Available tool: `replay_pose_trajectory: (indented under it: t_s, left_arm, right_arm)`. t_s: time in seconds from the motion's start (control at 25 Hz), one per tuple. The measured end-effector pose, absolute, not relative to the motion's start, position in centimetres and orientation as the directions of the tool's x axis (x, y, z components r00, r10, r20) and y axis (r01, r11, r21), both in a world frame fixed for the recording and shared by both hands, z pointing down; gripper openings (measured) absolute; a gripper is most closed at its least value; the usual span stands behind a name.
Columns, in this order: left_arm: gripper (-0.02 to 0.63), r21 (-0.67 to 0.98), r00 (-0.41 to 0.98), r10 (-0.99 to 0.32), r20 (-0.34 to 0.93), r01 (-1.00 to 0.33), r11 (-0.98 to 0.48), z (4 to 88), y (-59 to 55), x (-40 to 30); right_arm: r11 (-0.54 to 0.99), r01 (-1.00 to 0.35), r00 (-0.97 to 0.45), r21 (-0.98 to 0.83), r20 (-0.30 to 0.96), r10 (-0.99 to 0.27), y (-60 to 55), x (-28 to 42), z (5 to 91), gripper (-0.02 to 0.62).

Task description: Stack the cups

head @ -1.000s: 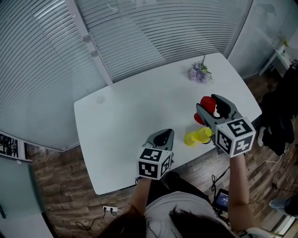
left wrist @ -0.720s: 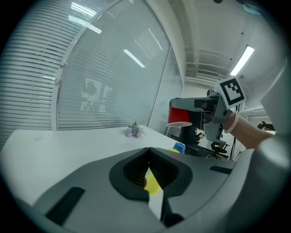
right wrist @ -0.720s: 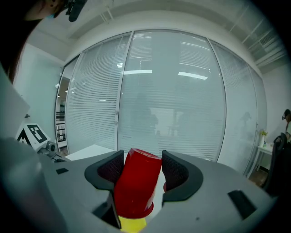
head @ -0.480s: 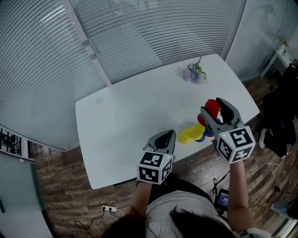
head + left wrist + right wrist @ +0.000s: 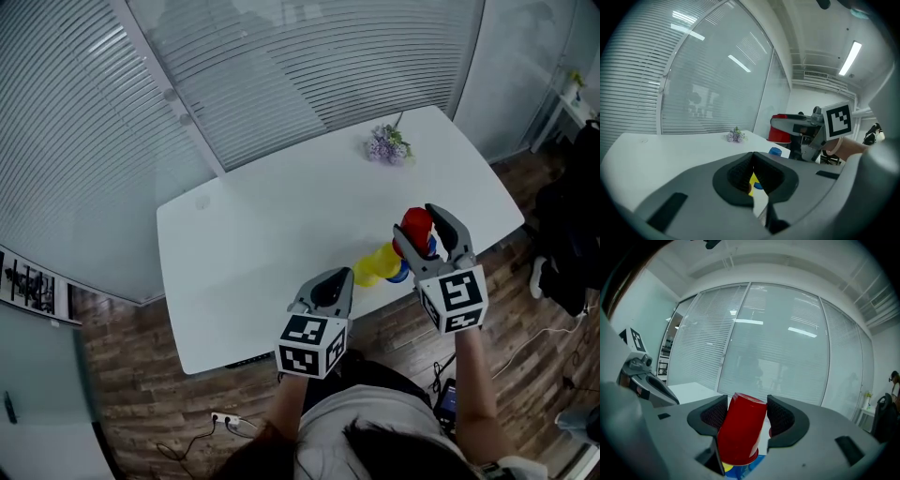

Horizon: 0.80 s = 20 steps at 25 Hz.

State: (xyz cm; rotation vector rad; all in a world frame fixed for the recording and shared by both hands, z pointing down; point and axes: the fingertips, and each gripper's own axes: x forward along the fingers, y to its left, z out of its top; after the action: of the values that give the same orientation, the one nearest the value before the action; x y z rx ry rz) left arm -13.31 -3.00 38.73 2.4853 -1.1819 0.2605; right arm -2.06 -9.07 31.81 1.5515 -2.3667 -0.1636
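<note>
The right gripper is clamped on the red cup, one jaw pad on either side of it; the cup is upside down, base up and rim down, and leans a little; it is held up off the white table near the front right edge. Right under it are the yellow cup and the blue cup, pressed close together; the yellow one looks tipped on its side, pointing toward the left gripper; I cannot tell whether the red rim touches them. The left gripper hangs over the near edge of the table with its jaws pressed together and nothing between them; a sliver of yellow and blue shows past them in the left gripper view. A small bunch of purple flowers lies at the far right of the table, well apart from the cups.
</note>
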Motion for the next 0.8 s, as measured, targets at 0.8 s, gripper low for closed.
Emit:
replay_pose_trajectory:
  t_s: [0.8]
  left_arm:
    - [0.018,0.235,0.607,-0.723,0.33,-0.795,-0.56,39.7,-1.8,-10.7]
  right_arm:
    - [0.421,-0.85,-0.414,0.316,0.092,-0.906,-9.7,-1.2,34.8,0.288]
